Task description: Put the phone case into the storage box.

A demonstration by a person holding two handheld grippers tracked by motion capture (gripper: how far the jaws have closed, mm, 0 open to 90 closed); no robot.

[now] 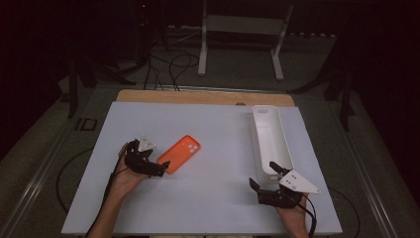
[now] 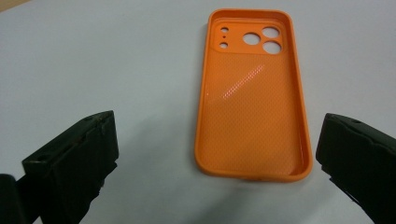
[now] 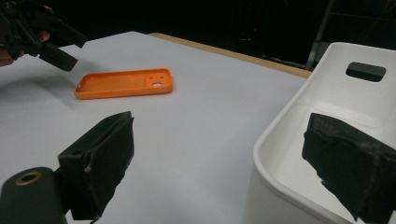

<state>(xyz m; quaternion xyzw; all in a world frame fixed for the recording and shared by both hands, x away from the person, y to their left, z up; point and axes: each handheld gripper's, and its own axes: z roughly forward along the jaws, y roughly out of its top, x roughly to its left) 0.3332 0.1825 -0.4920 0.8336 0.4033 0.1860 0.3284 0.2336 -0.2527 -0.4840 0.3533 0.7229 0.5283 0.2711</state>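
Case lies flat near the table's left edge. Left gripper sits wide open and empty beside it. Right gripper, open, holds nothing. Jaws may push the thin case away.

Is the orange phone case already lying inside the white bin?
No, the orange phone case lies flat on the table, well apart from the white bin, near the left gripper.

A dim lab or recording studio: beyond the tongs, past the white-topped table, cables trail between dark stands.
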